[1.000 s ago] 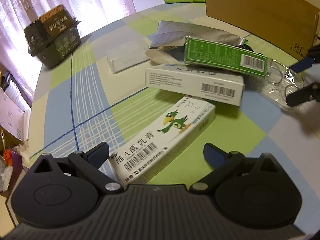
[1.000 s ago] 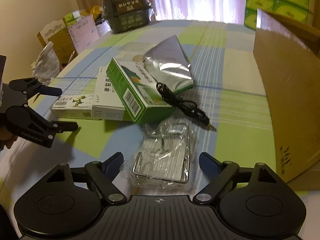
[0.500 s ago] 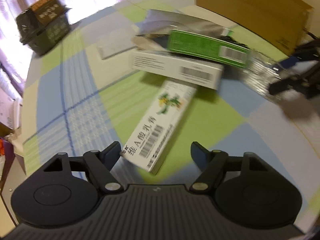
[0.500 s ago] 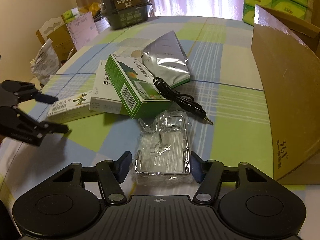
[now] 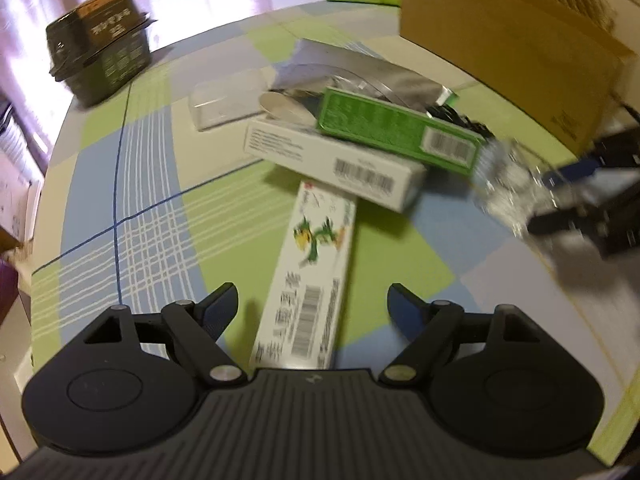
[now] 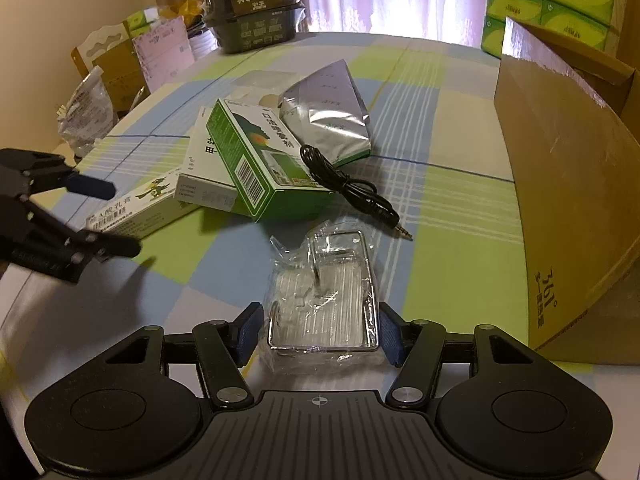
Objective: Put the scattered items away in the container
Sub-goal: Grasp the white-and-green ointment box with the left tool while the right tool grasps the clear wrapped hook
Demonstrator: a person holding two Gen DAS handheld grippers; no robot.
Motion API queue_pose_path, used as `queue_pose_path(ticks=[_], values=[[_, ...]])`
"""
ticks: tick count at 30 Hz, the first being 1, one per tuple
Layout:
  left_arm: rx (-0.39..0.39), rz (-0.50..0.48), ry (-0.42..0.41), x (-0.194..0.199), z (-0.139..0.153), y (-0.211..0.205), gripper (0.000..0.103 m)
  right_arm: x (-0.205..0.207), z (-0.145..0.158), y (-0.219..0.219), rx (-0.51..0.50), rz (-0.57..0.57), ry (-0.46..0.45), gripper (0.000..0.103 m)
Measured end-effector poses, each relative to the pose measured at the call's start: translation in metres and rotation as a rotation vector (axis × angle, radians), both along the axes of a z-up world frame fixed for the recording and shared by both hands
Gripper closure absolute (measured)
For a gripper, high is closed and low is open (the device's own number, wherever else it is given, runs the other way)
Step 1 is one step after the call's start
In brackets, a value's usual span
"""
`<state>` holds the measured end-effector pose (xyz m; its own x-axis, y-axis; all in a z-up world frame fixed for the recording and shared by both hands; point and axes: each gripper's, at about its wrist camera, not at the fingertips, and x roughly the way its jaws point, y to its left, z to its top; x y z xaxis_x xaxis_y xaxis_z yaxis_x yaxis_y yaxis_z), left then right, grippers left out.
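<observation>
Two Grasps Lined Up, Nothing Yet Boxed

Judged as the pick-up step of the tidy, with no item in the container so far as visible. Left hand-held gripper (image 5: pixel 312 304) seen at lower centre of the left wrist view, jaws apart, straddling the near end of the long white ointment box (image 5: pixel 310 276) without touching it. Far end of that box tucked under a white carton (image 5: pixel 336 166), itself beneath the green carton (image 5: pixel 396 134), mid-frame.

Right hand-held gripper (image 6: pixel 320 332) found at lower centre of the right wrist view, pads drawn close to both sides of the plastic-wrapped metal rack (image 6: pixel 324 300); whether actually clamped or just short of contact, cannot tell. Black audio cable (image 6: pixel 348 188) lying just beyond the rack, draped off the green carton. Silver foil pouch (image 6: pixel 328 120) further up the frame. Open cardboard box (image 6: pixel 568 200), taken to be the container, standing at the right edge on the checked worktop (image 6: pixel 440 184).

Next move, as a judgement: squeeze firmly on the rack, lift clear, swing right over the cardboard wall, release inside. For the left, close across the ointment box's narrow width and draw it back out first, else the stacked cartons likely dragged or toppled. Slippery wrapping a possible risk to the right grip.
</observation>
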<state>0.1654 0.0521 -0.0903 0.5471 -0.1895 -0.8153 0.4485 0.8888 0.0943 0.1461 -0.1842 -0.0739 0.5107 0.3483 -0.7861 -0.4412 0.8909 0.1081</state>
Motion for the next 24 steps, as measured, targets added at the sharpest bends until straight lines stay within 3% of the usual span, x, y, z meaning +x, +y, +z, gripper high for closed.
queue_pose_path(ticks=[3,8,9,11,20,24], values=[[0.009,0.017,0.002,0.007,-0.002,-0.007,0.029,0.002,-0.001,-0.001,-0.002,0.001,0.0,0.041],[0.008,0.03,0.034,0.01,-0.005,-0.01,0.067,0.002,0.0,-0.002,0.005,-0.01,0.006,0.041],[0.001,0.034,0.039,0.009,-0.005,-0.009,0.069,0.001,0.0,-0.002,0.005,-0.011,0.007,0.042],[-0.009,0.04,0.056,0.005,-0.004,-0.009,0.07,0.0,0.001,-0.003,0.008,-0.012,0.004,0.046],[0.003,0.014,0.084,-0.014,-0.004,-0.021,0.069,-0.002,0.0,-0.004,0.002,-0.01,0.004,0.046],[-0.014,0.039,0.08,-0.014,-0.007,-0.021,0.055,-0.002,-0.001,-0.003,-0.009,-0.009,-0.007,0.046]])
